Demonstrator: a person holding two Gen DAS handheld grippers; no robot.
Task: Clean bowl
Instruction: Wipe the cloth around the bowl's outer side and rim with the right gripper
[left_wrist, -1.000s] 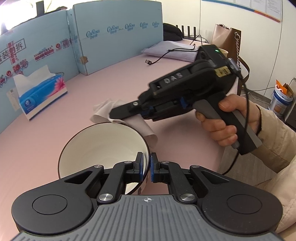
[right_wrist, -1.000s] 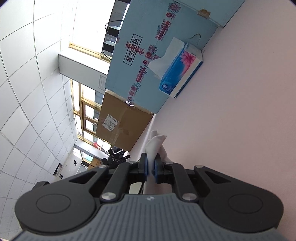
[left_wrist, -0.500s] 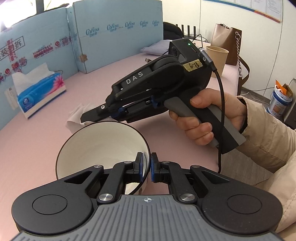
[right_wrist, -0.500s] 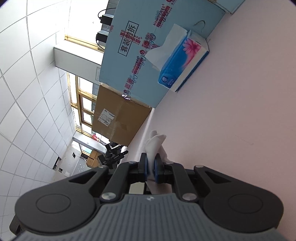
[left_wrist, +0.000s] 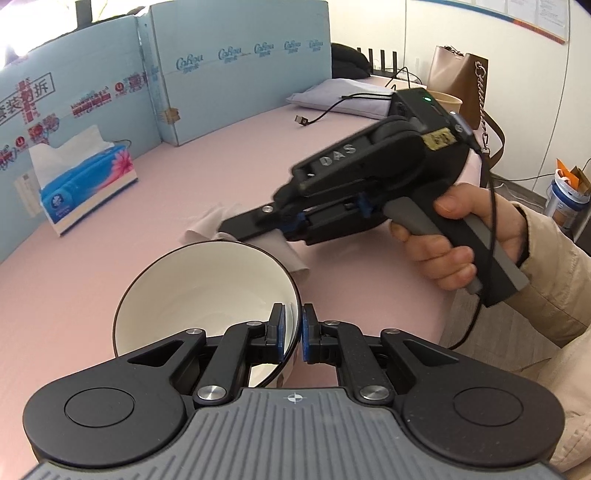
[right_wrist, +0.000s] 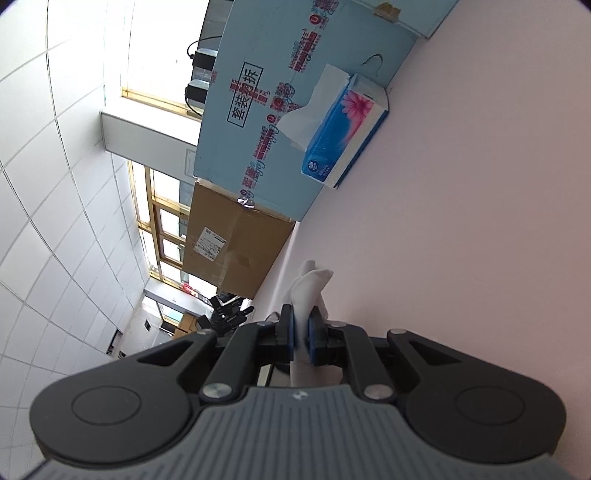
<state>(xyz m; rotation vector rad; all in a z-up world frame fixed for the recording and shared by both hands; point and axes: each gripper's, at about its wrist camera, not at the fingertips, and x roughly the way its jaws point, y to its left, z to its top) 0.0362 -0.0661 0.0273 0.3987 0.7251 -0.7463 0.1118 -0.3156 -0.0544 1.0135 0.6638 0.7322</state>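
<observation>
Bowl (left_wrist: 207, 291): white glazed inside, thin dark rim, dark outside seen at the lower edge. It is held tilted above the pink bench (left_wrist: 229, 155), open side turned toward the tissue box. Its near wall is clamped between the blue pads of the left hand-held gripper (left_wrist: 291, 332), one pad inside the bowl, one outside. Interior looks clean and dry; a faint reflection is seen near the pad.

Just beyond the bowl rim, the right hand-held gripper (left_wrist: 229, 230) is seen side-on, gripped by a hand (left_wrist: 458, 236) in a beige sleeve. In the right wrist view its fingers are closed on a white tissue (right_wrist: 308, 291), which is pinched between the blue pads and sticks out past them. From the left wrist view the tissue is seen as a crumpled pale sheet hanging under the gripper, close to the bowl's far rim; contact with the bowl cannot be told.

Bench: plain pink top. Left of the bowl and well apart, a blue tissue box (left_wrist: 88, 188) with a pink flower print, one sheet pulled up. Behind it, light blue cartons (left_wrist: 236, 59) are stood as a wall. Far behind the bowl: a loose cable (left_wrist: 325, 110), a folded pale cloth, a paper cup, a brown bag with a chain.

Room: white tiled ceiling, windows, a brown cardboard box (right_wrist: 236, 243).

Writing: "DAS" on the right gripper body; a yellow label there, blurred. "CoRou" repeated on the cartons, plus Chinese characters.
</observation>
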